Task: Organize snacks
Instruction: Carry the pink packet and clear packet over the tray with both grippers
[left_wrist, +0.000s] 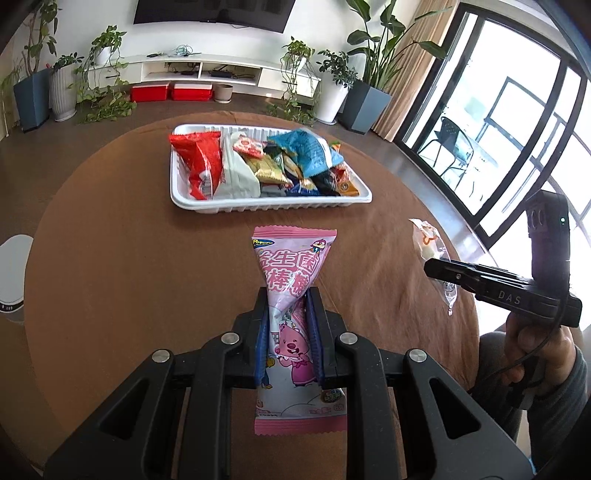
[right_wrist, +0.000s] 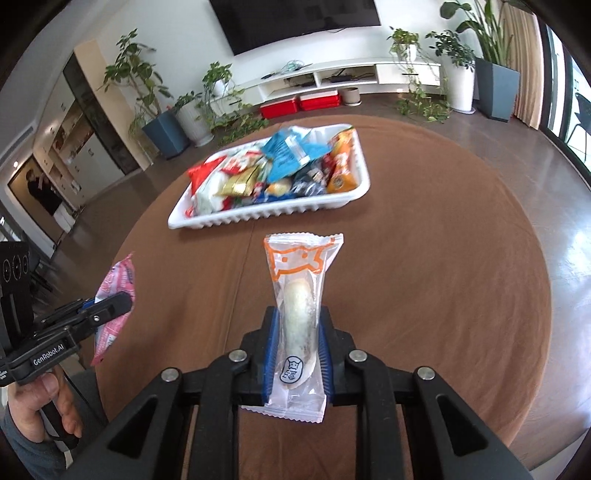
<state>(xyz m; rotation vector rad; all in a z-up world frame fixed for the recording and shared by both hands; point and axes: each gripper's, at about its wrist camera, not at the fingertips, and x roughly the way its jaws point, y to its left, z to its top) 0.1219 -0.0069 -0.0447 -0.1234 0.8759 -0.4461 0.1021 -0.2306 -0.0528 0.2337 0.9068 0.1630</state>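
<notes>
My left gripper (left_wrist: 289, 295) is shut on a pink snack packet (left_wrist: 293, 258) with a cartoon animal, held above the brown table. My right gripper (right_wrist: 297, 314) is shut on a clear packet with an orange cat outline (right_wrist: 300, 280) and a pale pastry inside. A white tray (left_wrist: 275, 207) full of mixed snack packets sits ahead at the middle of the table; it also shows in the right wrist view (right_wrist: 258, 218). The right gripper shows at the right in the left wrist view (left_wrist: 434, 267), and the left gripper at the left in the right wrist view (right_wrist: 122, 304).
The round table has a brown cloth (left_wrist: 129, 258). Beyond it are a white TV cabinet (left_wrist: 221, 70), red boxes (left_wrist: 171, 92), potted plants (left_wrist: 369, 96) and a glass door (left_wrist: 517, 129) at the right. A white stool (left_wrist: 13, 277) stands at the left.
</notes>
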